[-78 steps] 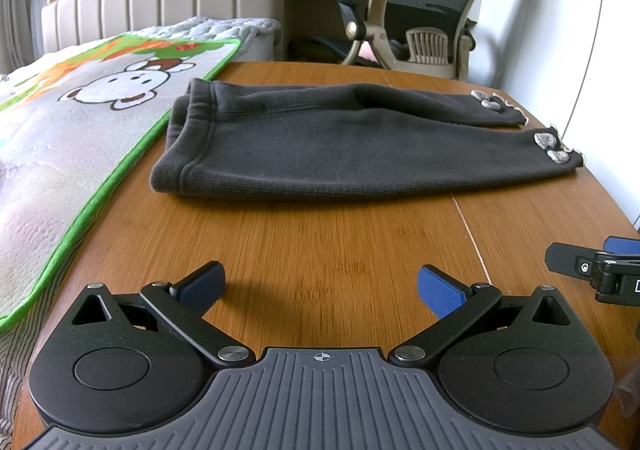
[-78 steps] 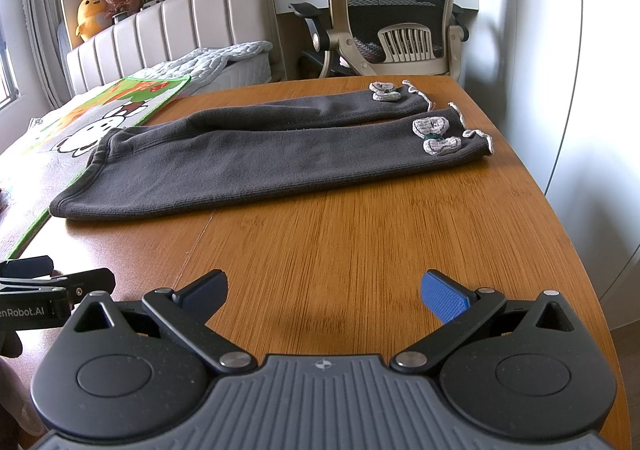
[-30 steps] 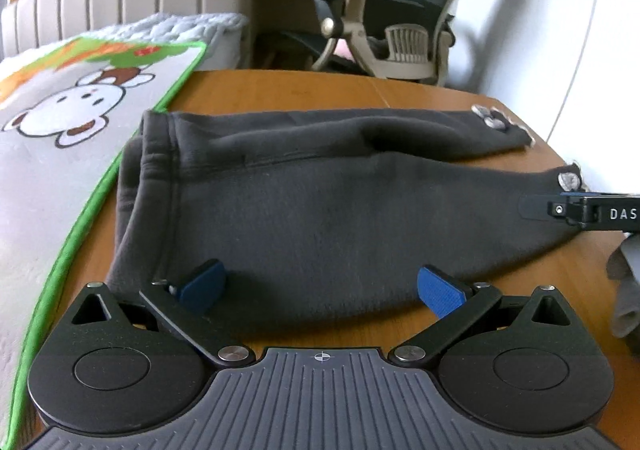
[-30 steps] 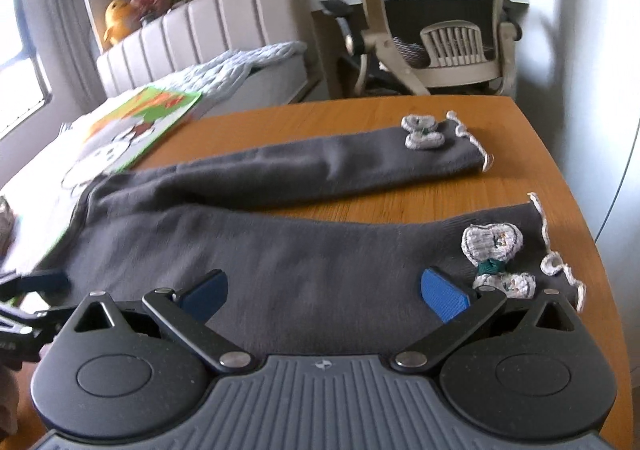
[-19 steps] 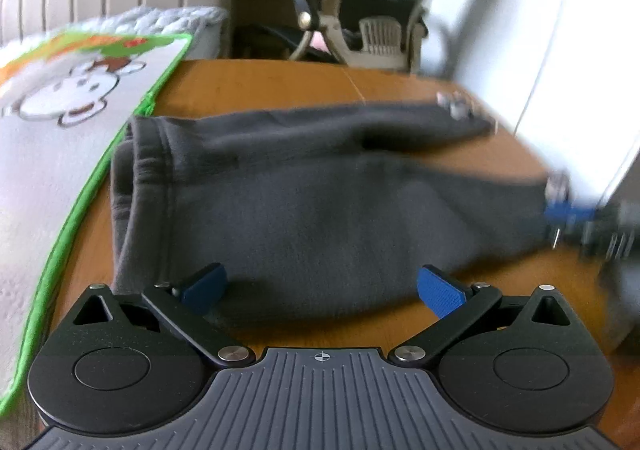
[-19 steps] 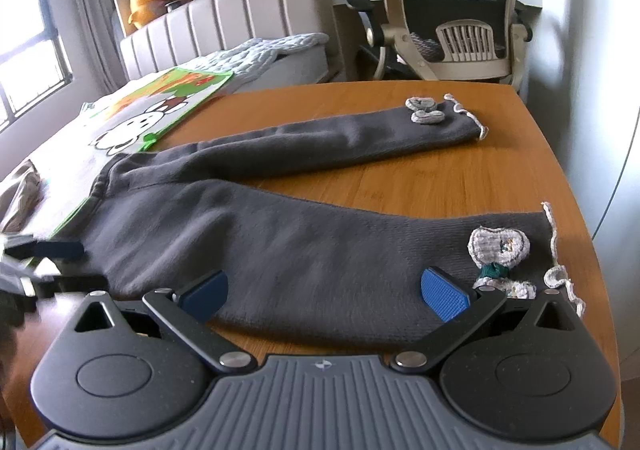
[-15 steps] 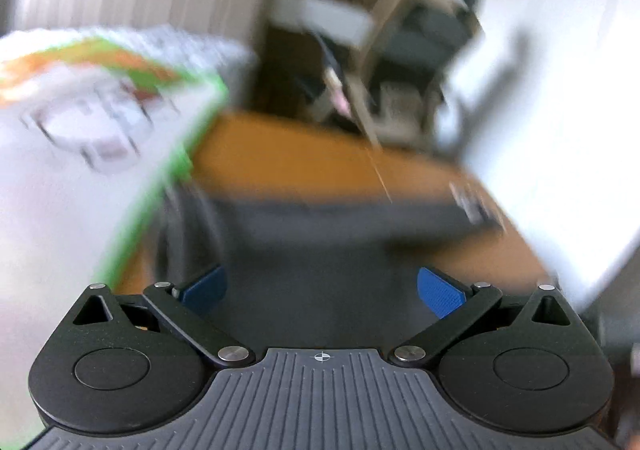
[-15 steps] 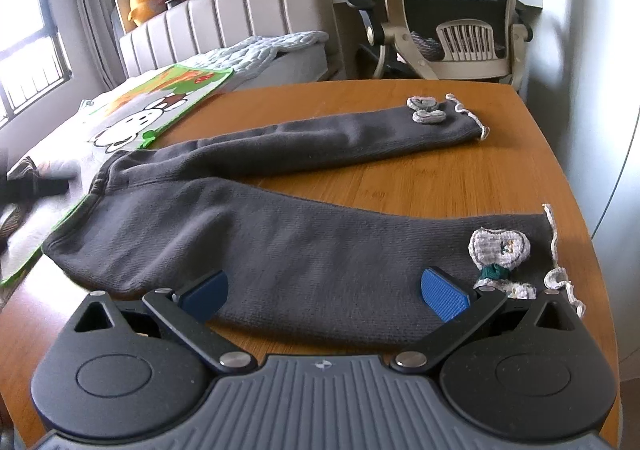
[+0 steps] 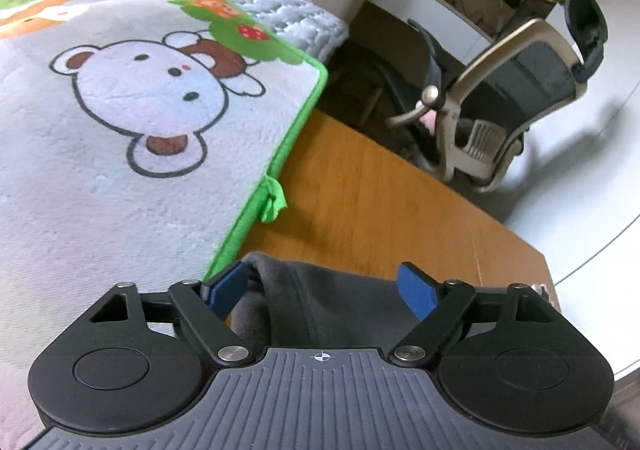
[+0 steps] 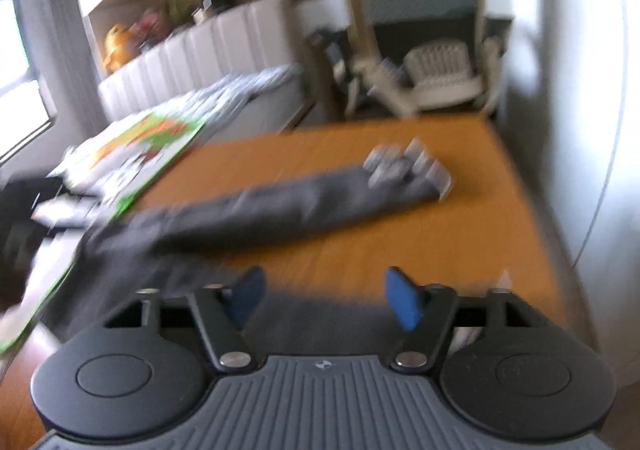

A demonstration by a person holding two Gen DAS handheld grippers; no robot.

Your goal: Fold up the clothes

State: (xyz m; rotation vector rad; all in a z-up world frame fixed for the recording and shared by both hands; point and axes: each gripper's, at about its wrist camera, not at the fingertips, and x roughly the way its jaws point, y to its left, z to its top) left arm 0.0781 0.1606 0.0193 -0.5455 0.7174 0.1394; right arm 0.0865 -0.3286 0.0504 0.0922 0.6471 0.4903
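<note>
Dark grey pants (image 10: 280,206) lie spread on the wooden table (image 10: 460,234), legs apart, with light trim at the far cuff (image 10: 404,166). The right wrist view is blurred by motion. My left gripper (image 9: 324,288) is open right over the waistband end of the pants (image 9: 320,302), next to the mat's green edge. My right gripper (image 10: 322,296) is open over the near pant leg (image 10: 320,326), whose cuff end is hidden under it. Neither holds cloth.
A white play mat with a bear print and green border (image 9: 132,122) covers the table's left side. A beige office chair (image 9: 504,98) stands behind the table. A padded bed headboard (image 10: 192,58) is at the back left. A white wall (image 10: 580,90) lies to the right.
My left gripper has moved forward and left to the waistband, tilting toward the mat. My right gripper has moved forward over the near leg, and its fingers have narrowed somewhat.
</note>
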